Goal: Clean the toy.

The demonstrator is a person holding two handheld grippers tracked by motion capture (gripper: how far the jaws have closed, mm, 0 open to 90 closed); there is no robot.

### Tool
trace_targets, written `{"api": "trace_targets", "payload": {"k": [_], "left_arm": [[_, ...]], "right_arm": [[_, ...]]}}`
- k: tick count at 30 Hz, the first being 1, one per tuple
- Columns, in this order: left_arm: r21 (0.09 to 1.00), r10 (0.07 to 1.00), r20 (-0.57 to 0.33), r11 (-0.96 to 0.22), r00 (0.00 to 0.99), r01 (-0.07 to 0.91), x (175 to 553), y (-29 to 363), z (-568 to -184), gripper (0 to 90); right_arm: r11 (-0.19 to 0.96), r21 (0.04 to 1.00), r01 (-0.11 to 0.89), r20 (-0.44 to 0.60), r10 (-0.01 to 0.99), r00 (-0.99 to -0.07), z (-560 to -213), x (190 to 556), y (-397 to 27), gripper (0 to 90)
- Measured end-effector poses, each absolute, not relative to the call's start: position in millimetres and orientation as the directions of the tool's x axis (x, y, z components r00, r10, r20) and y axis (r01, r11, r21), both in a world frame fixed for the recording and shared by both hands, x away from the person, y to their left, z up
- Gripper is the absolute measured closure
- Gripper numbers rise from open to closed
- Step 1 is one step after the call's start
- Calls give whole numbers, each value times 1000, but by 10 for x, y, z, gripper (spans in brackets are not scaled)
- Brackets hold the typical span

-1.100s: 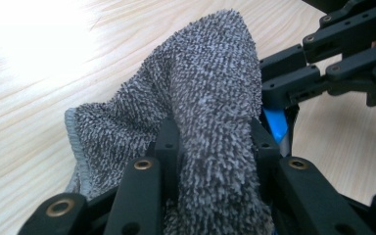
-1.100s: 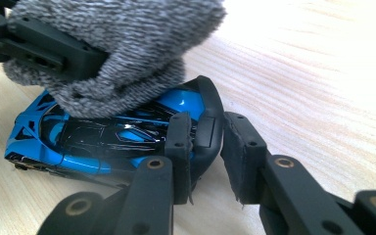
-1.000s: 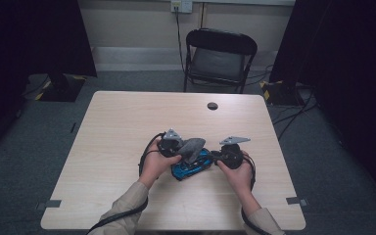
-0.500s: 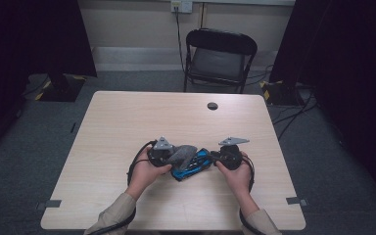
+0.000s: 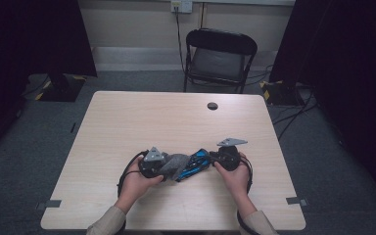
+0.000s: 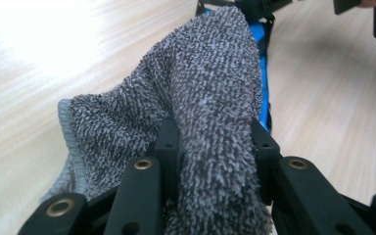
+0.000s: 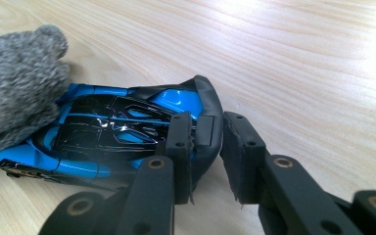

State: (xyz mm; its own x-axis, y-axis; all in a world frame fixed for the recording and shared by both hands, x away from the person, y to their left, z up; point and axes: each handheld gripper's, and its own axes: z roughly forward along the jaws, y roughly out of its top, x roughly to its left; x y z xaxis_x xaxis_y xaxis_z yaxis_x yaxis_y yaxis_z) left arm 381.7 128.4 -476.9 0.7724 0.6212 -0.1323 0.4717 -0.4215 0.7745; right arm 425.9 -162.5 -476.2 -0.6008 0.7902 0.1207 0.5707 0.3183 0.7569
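Observation:
A blue and black toy car (image 5: 194,163) lies on the wooden table (image 5: 176,122) near its front edge. My right gripper (image 5: 215,159) is shut on the car's black rear wing (image 7: 206,122), seen close in the right gripper view with the car (image 7: 117,127) stretching away to the left. My left gripper (image 5: 164,167) is shut on a folded grey terry cloth (image 5: 175,164). In the left gripper view the cloth (image 6: 210,98) bulges between the jaws and rests against the blue car (image 6: 261,73). The cloth (image 7: 14,103) covers the car's far end.
A small black round cap (image 5: 212,105) sits near the table's far edge. A black folding chair (image 5: 220,54) stands behind the table. Cables lie on the floor at the right. Bare tabletop spreads to the left and beyond the hands.
My left hand has moved left and toward the near edge, dragging the cloth along the car. The right hand and the car have stayed put.

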Motion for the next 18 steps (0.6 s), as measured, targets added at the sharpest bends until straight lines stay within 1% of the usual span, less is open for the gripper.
{"api": "trace_targets", "payload": {"k": [4,11,14,18], "left_arm": [[763,615,-128,-441,778,474,3747,1314,-4774,665],[755,615,-143,-439,776,487,3675,1369,-4792,665],[752,614,-143,-442,777,488,3670,1389,-4775,665],[771,629,-138,-416,765,482,3737,1428,-4687,662]], "right_arm": [[322,756,570,116,792,-600,-4758,4257,-1619,743],[326,752,573,116,791,-601,-4753,4261,-1616,743],[326,751,575,118,790,-602,-4753,4262,-1615,743],[326,752,572,119,788,-604,-4754,4260,-1609,742]]}}
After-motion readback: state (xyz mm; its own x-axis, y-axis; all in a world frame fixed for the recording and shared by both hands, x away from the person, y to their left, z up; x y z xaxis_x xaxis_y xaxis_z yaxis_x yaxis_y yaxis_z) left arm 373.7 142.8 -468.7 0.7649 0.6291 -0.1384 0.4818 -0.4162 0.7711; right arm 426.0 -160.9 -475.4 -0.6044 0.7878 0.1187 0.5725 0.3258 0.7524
